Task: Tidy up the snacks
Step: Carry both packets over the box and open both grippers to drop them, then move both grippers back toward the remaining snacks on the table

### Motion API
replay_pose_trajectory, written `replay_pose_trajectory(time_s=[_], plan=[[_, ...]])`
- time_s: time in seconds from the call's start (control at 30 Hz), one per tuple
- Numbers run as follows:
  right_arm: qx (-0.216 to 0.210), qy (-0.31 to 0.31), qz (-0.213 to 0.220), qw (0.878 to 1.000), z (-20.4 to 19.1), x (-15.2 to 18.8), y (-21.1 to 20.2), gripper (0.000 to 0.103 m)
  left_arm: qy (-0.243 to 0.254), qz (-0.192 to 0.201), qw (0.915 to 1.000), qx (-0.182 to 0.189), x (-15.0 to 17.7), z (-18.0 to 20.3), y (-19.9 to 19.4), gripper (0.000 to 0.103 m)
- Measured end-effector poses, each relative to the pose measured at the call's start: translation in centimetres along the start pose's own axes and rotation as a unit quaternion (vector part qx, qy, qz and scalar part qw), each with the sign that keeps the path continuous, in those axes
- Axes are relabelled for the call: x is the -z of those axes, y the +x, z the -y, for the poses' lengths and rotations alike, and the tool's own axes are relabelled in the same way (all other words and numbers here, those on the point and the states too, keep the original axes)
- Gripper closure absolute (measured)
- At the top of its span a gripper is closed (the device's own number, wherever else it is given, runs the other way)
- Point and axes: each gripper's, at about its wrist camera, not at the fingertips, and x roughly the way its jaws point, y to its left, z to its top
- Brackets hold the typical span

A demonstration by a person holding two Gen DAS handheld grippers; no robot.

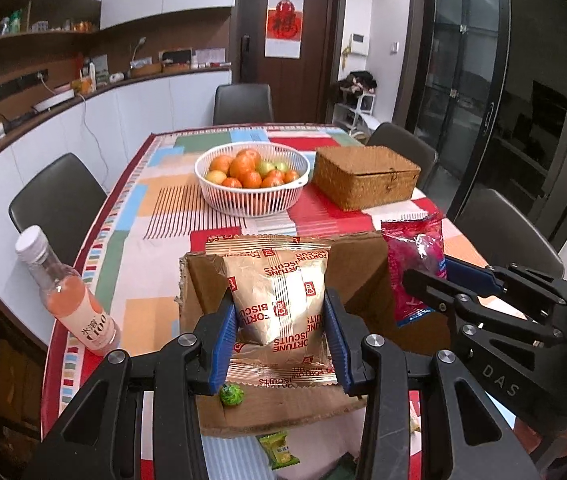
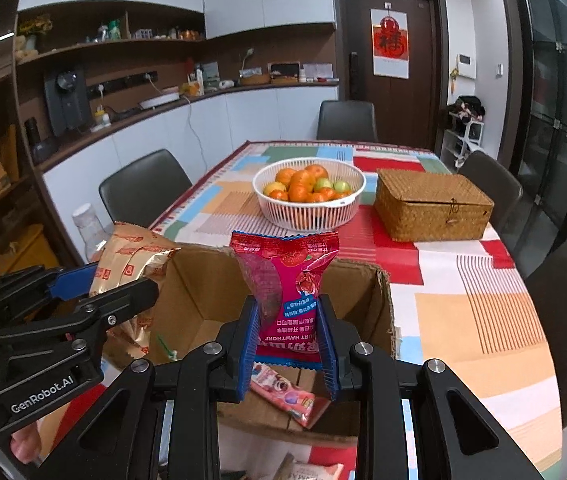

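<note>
Below my jaws: an open cardboard box (image 2: 203,300) sits under both grippers, its torn rim just past my fingertips. A pink snack bar (image 2: 283,396) lies on its floor under my right jaws, and a small green candy (image 1: 230,395) lies under my left.

Nearest edge: a green wrapper (image 1: 279,450) lies on the cloth on my side of the box.

Left gripper (image 1: 281,320): my jaws are part-closed and squeezing a gold biscuit packet (image 1: 279,292), blue pads pressed into both its sides. The packet stands upright above the box.

Right gripper (image 2: 288,324): my jaws are narrow, clamped on the lower part of a red hawthorn snack packet (image 2: 287,280). It also stands upright over the box, right of the gold one.

Between my grippers: they are side by side and near, not touching.

Left of my left jaws: a bottle (image 1: 67,292) of pink drink stands close to the table edge (image 1: 53,368).

Beyond the box: open tablecloth, then a white fruit basket (image 1: 251,198) straight ahead.

Far right: a closed wicker box (image 1: 365,178) sits beside the basket.

Around the table: dark chairs (image 1: 57,196) line its sides.
</note>
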Motion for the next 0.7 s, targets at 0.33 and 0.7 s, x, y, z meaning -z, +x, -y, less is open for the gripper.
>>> replay_pose_trajectory(time_s=[0.33, 0.7], plan=[[0.010, 0.006, -0.007, 1.000, 0.4, -0.4, 1.1, 0.065, -0.005, -0.014, 0.9998, -0.013, -0.1, 0.0, 1.1, 0.049], [0.001, -0.013, 0.023, 1.000, -0.9, 1.2, -2.7, 0.060, 0.012, 0.024, 0.9993, -0.026, 2.7, 0.2, -4.4, 0.046]])
